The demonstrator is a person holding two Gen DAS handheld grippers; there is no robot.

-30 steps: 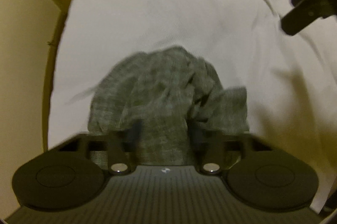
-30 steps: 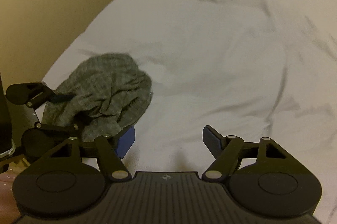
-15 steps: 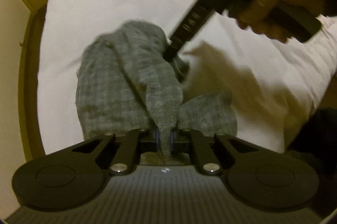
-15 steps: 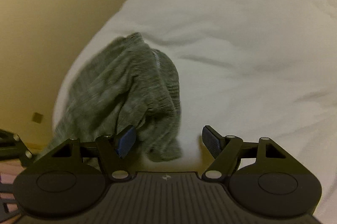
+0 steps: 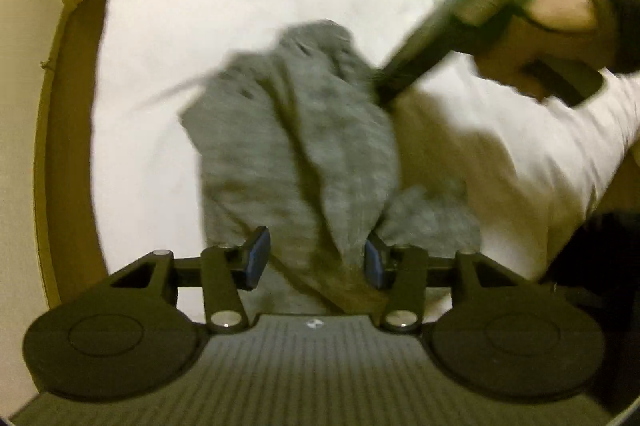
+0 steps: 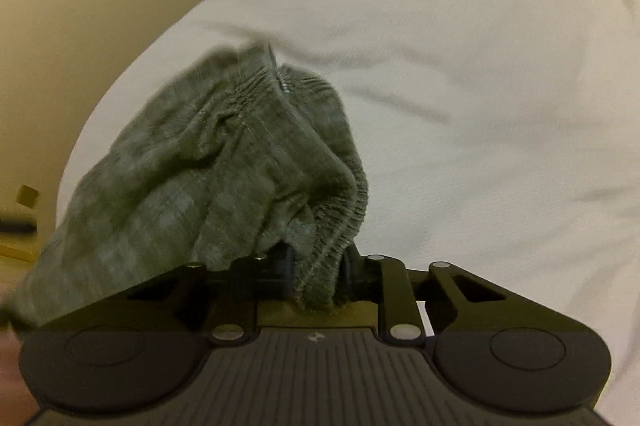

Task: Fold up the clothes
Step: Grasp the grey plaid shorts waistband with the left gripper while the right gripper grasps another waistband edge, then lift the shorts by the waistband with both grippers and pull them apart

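White bedsheet (image 6: 460, 86) filled the frame; right gripper (image 6: 316, 276) pinched the grey garment (image 6: 208, 170) at lower centre, left gripper (image 5: 314, 262) spread open. One thin bite could slip.

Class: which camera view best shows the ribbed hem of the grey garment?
The right wrist view: the ribbed hem is sharp and close, pinched in the right hand-held gripper. The left wrist view shows the grey garment motion-blurred, its ribbing indistinguishable, beside the open left hand-held gripper.
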